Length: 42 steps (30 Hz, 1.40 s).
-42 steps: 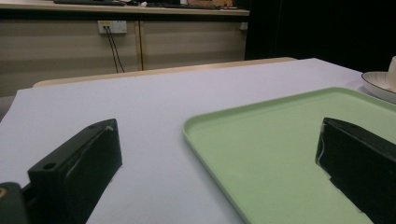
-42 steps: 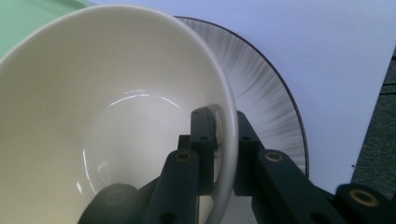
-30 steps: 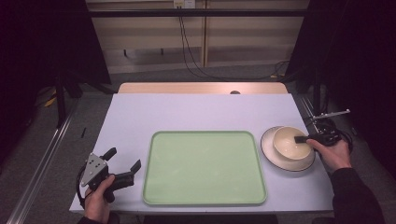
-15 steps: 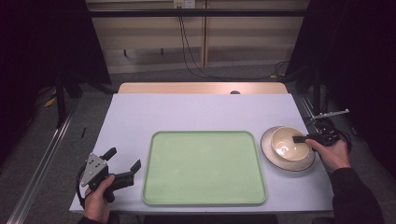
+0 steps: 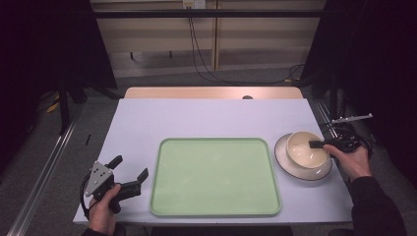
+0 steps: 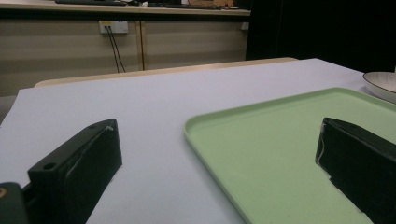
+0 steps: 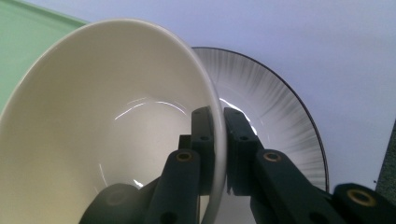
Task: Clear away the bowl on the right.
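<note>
A thin pinch on one rim: if the right claw lifts fast, the bowl could pivot and knock the plate beneath. Glossy cream, it sits at the tray's three o'clock on the counter. The left claw gapes, holding nothing.

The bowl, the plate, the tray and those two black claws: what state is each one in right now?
Bowl: empty, sitting on the plate, rim pinched by the right gripper.
Plate: flat on the table, under the bowl.
Tray: empty, flat on the table.
Right gripper: shut on the bowl's wall.
Left gripper: open, holding nothing, beside the tray's left edge.
</note>
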Motion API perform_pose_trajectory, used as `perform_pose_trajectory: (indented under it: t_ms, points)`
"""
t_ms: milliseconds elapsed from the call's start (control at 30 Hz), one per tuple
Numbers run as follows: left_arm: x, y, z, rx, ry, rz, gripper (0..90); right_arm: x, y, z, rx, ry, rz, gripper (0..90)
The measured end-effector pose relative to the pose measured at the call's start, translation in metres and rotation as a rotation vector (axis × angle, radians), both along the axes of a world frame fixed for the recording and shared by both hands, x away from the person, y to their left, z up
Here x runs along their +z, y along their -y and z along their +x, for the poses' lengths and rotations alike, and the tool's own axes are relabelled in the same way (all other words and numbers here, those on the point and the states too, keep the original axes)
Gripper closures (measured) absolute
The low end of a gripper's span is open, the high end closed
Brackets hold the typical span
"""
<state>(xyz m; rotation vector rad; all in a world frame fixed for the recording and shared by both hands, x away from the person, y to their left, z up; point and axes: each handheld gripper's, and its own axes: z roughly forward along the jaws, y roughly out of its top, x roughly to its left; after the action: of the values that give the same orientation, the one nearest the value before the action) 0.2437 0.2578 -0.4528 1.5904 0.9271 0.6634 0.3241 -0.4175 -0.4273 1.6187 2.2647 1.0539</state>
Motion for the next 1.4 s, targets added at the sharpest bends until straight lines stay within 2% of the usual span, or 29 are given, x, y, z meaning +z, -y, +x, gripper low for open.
perform_pose_trajectory:
  t_ms: [33,67,367,433,633,933,1033,1400]
  points:
    - [0.0,0.0,0.0,0.0,-0.001,0.001,0.3,0.001,0.0,-0.001,-0.012,-0.002,0.004,84.2]
    - [0.0,0.0,0.0,-0.002,-0.001,0.004,0.4,0.001,0.001,0.0,-0.005,0.01,0.005,84.2]
    - [0.0,-0.001,0.0,-0.004,-0.001,0.01,0.4,0.008,0.003,-0.003,-0.001,0.029,0.045,84.1]
    - [0.0,0.0,0.0,-0.003,-0.001,0.008,0.4,0.012,0.003,-0.004,-0.015,0.044,0.053,84.1]
    - [0.0,0.0,0.0,-0.003,0.0,0.008,0.3,0.016,0.003,-0.006,-0.008,0.05,0.077,84.1]
    - [0.0,-0.001,0.0,-0.002,0.0,0.01,0.4,0.022,-0.002,-0.006,0.009,0.072,0.081,84.1]
    - [0.0,0.0,0.0,-0.002,0.002,0.008,0.4,0.023,-0.005,-0.006,0.034,0.065,0.083,84.0]
    - [0.0,0.0,0.0,-0.002,0.002,0.004,0.3,0.027,-0.023,-0.002,0.062,0.07,0.081,84.0]
